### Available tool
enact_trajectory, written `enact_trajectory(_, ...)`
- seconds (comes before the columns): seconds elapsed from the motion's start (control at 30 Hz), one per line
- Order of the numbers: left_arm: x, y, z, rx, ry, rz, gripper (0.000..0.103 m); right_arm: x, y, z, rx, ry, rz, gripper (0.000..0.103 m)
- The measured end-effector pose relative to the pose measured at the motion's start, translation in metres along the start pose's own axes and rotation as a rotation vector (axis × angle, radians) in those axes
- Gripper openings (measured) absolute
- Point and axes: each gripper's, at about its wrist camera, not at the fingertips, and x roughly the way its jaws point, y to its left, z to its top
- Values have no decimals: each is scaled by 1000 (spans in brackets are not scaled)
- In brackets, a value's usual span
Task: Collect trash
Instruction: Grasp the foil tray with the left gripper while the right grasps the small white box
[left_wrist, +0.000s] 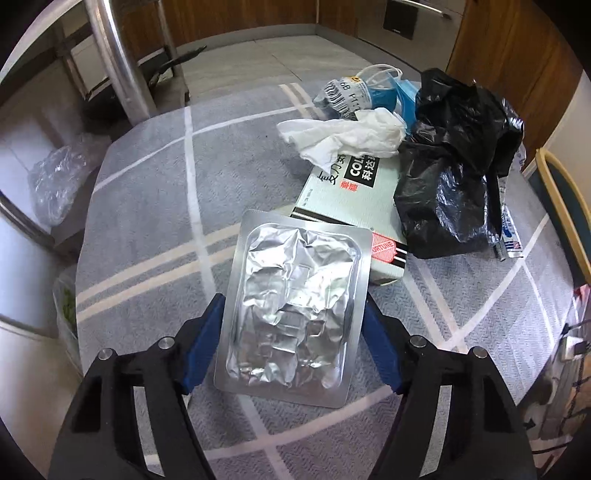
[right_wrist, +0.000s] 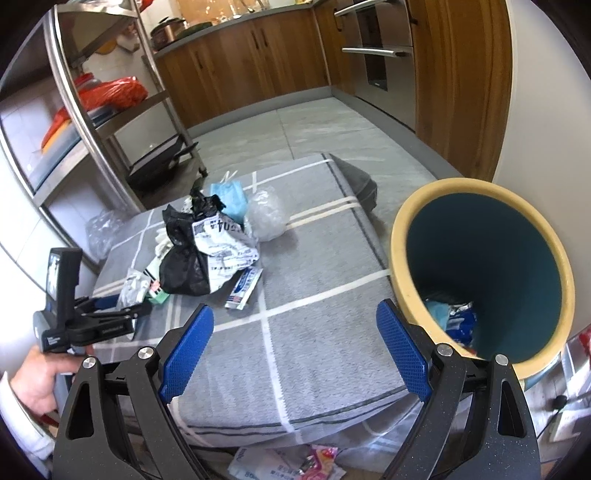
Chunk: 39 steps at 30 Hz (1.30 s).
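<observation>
Now a silver foil blister pack (left_wrist: 291, 310) sits pinched between the blue pads of the left hand-held gripper (left_wrist: 291, 332), above the grey table (left_wrist: 147, 206). At its one o'clock lie a box (left_wrist: 347, 199), white tissue (left_wrist: 343, 136) and black bag (left_wrist: 454, 166). The right hand-held gripper (right_wrist: 295, 349) is spread, gripping nothing, the bin (right_wrist: 402, 258) at its two o'clock.
</observation>
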Motion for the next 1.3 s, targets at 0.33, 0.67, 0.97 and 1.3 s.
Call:
enact_trajectory(0.33, -40, 13, -4, -104, -46, -12, 70, 18, 5, -2, 2, 44, 41, 90)
enact_trajectory(0.67, -83, -13, -8, -114, -109, -102, 70, 62, 24, -2, -35, 117, 64, 88)
enact_trajectory(0.97, -86, -11, -11, -148, -114, -147, 70, 106, 47, 5, -60, 184, -1, 76)
enact_trajectory(1.3, -78, -17, -12, -141, -101, -146, 70, 120, 52, 2, -132, 199, -63, 15)
